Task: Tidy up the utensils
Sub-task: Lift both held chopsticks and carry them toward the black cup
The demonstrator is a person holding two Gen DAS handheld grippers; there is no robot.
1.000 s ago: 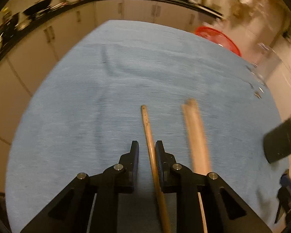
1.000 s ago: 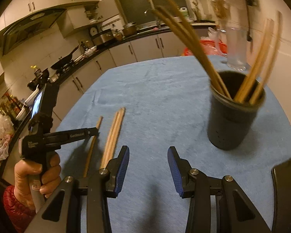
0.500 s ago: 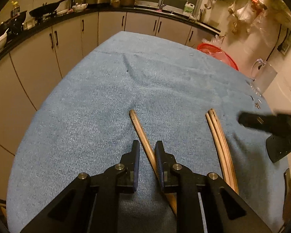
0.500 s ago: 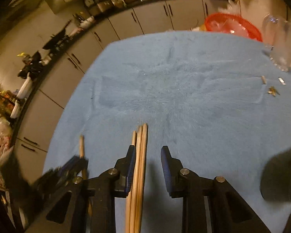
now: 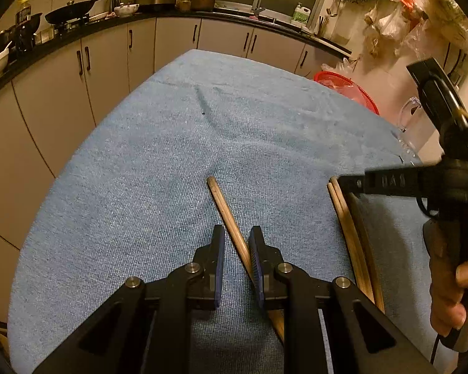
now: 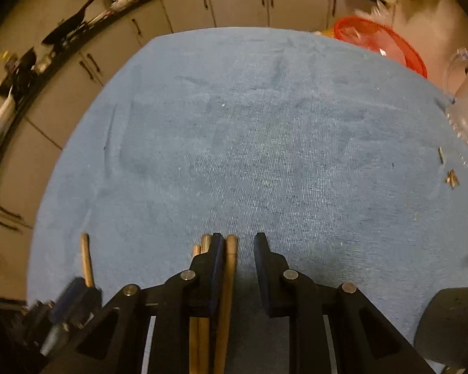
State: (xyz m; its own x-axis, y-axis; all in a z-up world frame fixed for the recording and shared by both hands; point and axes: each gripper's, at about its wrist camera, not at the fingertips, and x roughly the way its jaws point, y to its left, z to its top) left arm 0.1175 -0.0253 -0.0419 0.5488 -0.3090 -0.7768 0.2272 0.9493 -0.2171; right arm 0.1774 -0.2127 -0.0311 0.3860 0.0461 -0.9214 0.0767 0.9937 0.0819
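**Q:** ok so where did the utensils end up, and what were the tools doing?

**A:** Everything was down on the blue-covered table (image 5: 140, 187). The left tool (image 5: 237, 229) was angled down over the single chopstick (image 5: 224, 205), which lay slantwise on the cloth. Its jaws were only a little apart. The stick ran between them, right up against the right-hand pad and passing under that finger, with a clear gap on the other side. So it was bracketed, not pinched.

**Q:** and the right one?

**A:** The right tool (image 6: 237, 236) was pointed steeply down over the three chopsticks (image 6: 231, 255), which lay side by side to the right of the single one. Its jaws had just been closing. Only one stick sat between them, tight against the left pad, with bare cloth between it and the other pad. The other two were just outside that left finger, partly under it. Nothing was squeezed yet, tbh. From the left camera you could see a hand (image 5: 446, 296) wrapped around that tool's handle.

**Q:** the pot thing?

**A:** The dark holder (image 6: 449, 321) was at the lower right edge of the right camera's view, well apart from the sticks. A red basket (image 5: 346, 85) and a glass pitcher (image 6: 465, 103) sat by the table's far right side.
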